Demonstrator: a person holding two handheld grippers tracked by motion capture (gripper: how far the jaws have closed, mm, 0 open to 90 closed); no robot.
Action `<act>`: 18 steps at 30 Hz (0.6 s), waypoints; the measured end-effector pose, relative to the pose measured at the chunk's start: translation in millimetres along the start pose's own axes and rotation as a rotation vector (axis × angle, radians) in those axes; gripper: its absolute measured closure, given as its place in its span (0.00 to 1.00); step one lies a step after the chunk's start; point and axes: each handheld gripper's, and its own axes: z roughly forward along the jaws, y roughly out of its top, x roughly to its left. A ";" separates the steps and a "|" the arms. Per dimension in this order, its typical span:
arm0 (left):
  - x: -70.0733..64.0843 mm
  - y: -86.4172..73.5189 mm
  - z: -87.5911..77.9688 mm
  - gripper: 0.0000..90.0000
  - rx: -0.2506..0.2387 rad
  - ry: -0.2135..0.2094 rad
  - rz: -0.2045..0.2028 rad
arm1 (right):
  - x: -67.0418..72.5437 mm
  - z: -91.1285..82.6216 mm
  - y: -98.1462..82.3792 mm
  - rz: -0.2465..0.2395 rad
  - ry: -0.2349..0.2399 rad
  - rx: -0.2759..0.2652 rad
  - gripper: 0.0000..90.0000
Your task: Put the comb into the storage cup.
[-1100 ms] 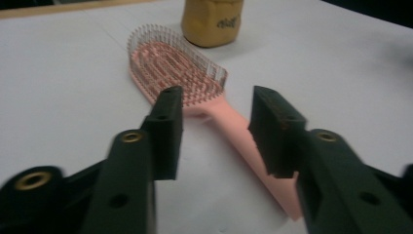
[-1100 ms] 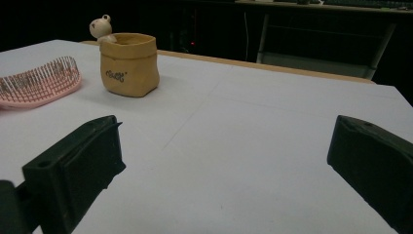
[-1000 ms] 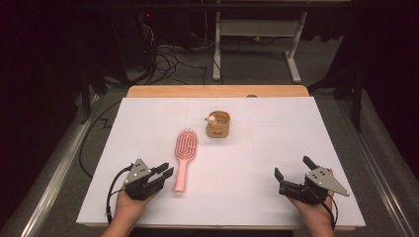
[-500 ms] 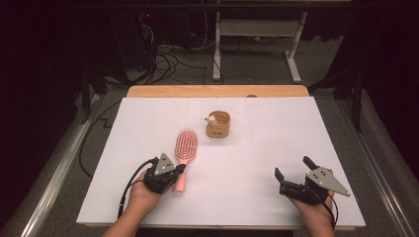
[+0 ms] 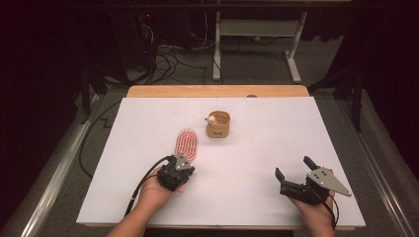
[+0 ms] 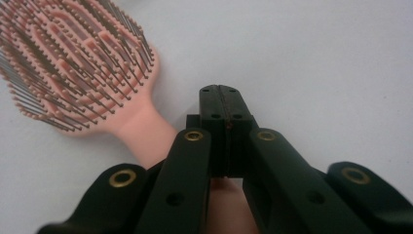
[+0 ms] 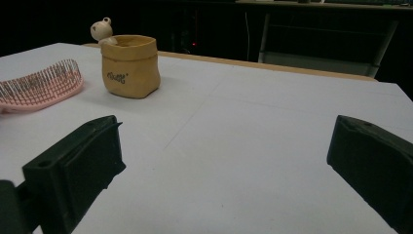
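Observation:
A pink hairbrush (image 5: 188,142) lies bristles up on the white table cover, left of centre. My left gripper (image 5: 182,161) sits over its handle, which runs under the gripper body. In the left gripper view the two black jaws (image 6: 224,95) are pressed together with nothing between their pads. The brush head (image 6: 73,63) is at upper left there, and the handle passes beneath the jaws. My right gripper (image 5: 295,167) rests near the front right of the table, its jaws (image 7: 226,131) wide apart and empty.
A small tan pouch (image 5: 218,125) with a little figure (image 7: 101,29) peeking out stands behind the brush, near the table's middle. The white cover (image 5: 257,143) ends at a wooden strip (image 5: 217,91) at the far edge. Cables and desk legs lie on the floor beyond.
My left gripper has moved to the right from beside the brush handle to over it, and its jaws have closed. The right gripper has stayed where it was.

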 end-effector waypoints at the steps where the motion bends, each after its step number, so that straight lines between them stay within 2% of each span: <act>1: 0.7 -0.9 -1.2 1.00 0.006 -0.004 0.000 | -0.1 0.0 0.1 0.000 -0.001 0.000 0.00; 7: 8.6 -14.1 -11.1 1.00 0.014 0.024 -0.006 | -0.1 -1.0 0.2 0.006 -0.002 -0.003 0.00; 12: 24.4 -32.5 -22.6 1.00 0.002 0.031 -0.050 | -0.2 -1.0 0.0 0.010 -0.008 -0.004 0.00; 14: 29.1 -38.8 -26.7 1.00 -0.014 0.021 -0.072 | 0.1 -0.9 0.1 0.009 -0.008 -0.005 0.00; 18: 33.0 -46.2 -32.7 1.00 -0.048 0.019 -0.082 | 0.7 -0.3 0.0 0.005 -0.008 -0.002 0.00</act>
